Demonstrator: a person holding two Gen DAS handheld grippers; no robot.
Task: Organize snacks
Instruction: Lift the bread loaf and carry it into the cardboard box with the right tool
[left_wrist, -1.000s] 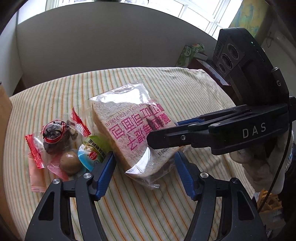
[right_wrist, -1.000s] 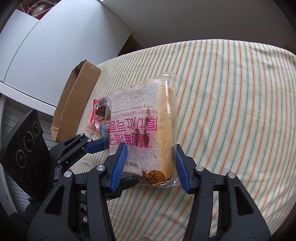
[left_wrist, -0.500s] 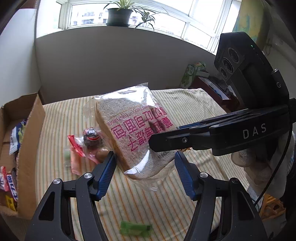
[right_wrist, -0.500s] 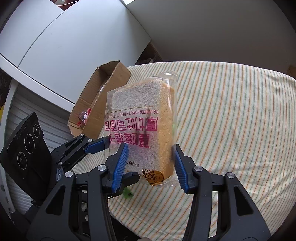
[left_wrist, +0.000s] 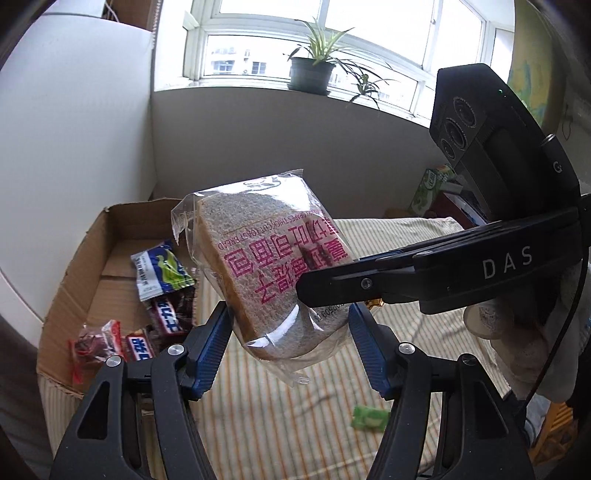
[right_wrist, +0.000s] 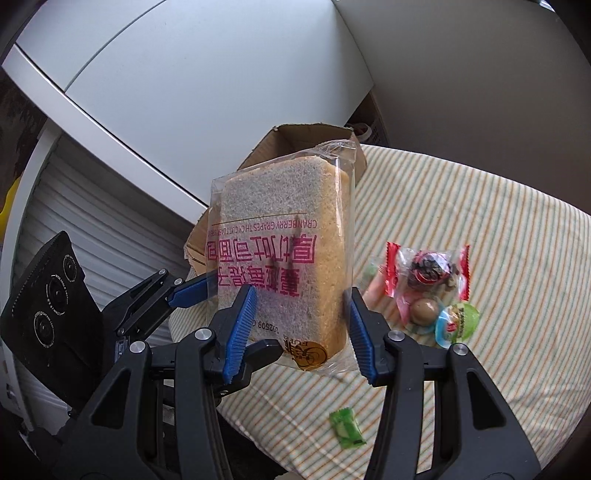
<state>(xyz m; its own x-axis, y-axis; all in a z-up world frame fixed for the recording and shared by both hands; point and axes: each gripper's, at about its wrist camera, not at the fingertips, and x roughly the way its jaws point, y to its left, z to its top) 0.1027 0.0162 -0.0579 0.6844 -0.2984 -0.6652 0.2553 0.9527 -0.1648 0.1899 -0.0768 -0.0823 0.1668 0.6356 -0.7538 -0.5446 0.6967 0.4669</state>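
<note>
Both grippers' jaws clamp the bagged bread (left_wrist: 273, 273) in mid-air, its long axis pointing toward the cardboard box (left_wrist: 92, 258) at the table's edge, nearer the left gripper (left_wrist: 288, 350) than the right gripper (right_wrist: 299, 328).

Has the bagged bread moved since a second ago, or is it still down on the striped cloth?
Yes. The bagged bread has been lifted off the striped cloth and carried toward the cardboard box, held between both grippers.

Your left wrist camera faces the window, your right wrist camera the white wall; both look close along their fingers and share the bread bag (left_wrist: 273, 273) (right_wrist: 284, 258) and cardboard box (left_wrist: 92, 258) (right_wrist: 295, 140).
</note>
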